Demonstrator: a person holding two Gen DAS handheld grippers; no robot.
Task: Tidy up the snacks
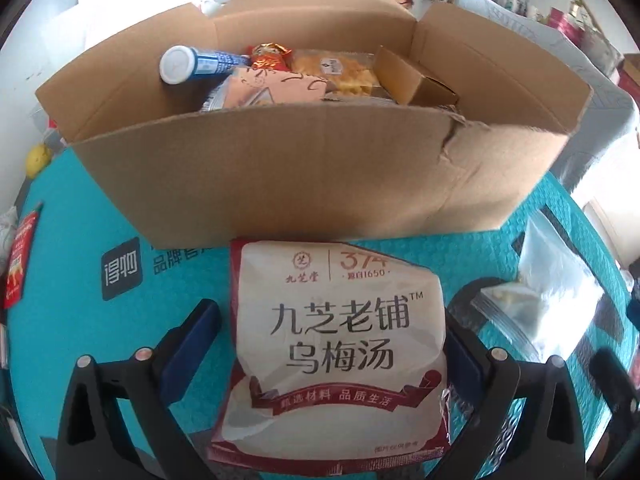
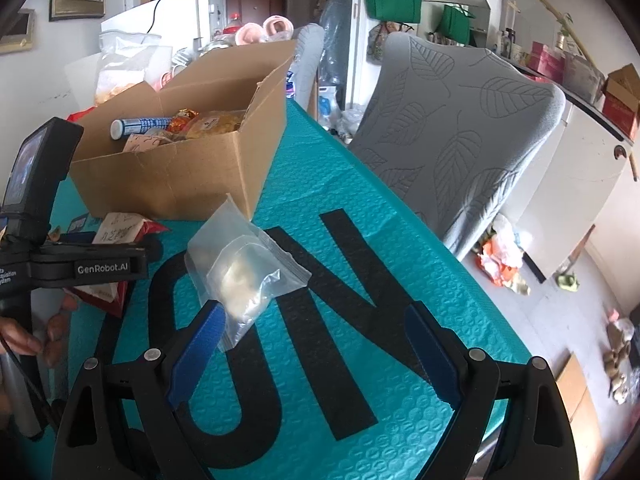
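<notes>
The white plum-drink packet (image 1: 336, 344) lay on the table against the cardboard box (image 1: 304, 176), bracketed by the left gripper (image 1: 332, 364) with jaws open and unclamped; the right gripper (image 2: 316, 356) was held open beside the clear zip bag (image 2: 244, 272); both pads were best seated before squeezing.

My left gripper (image 1: 328, 344) straddles the white-and-maroon drink-mix pouch (image 1: 336, 352), which lies on the teal padded table cover (image 1: 100, 208) directly before the open brown cardboard box (image 1: 312, 184). Inside the box, the white-capped blue tube (image 1: 196, 65) lies left of the clear-wrapped yellow pastry (image 1: 344, 70). The clear zip bag (image 2: 244, 272) lies on the cover right of the pouch, ahead of my right gripper (image 2: 316, 356) and near its left finger.
</notes>
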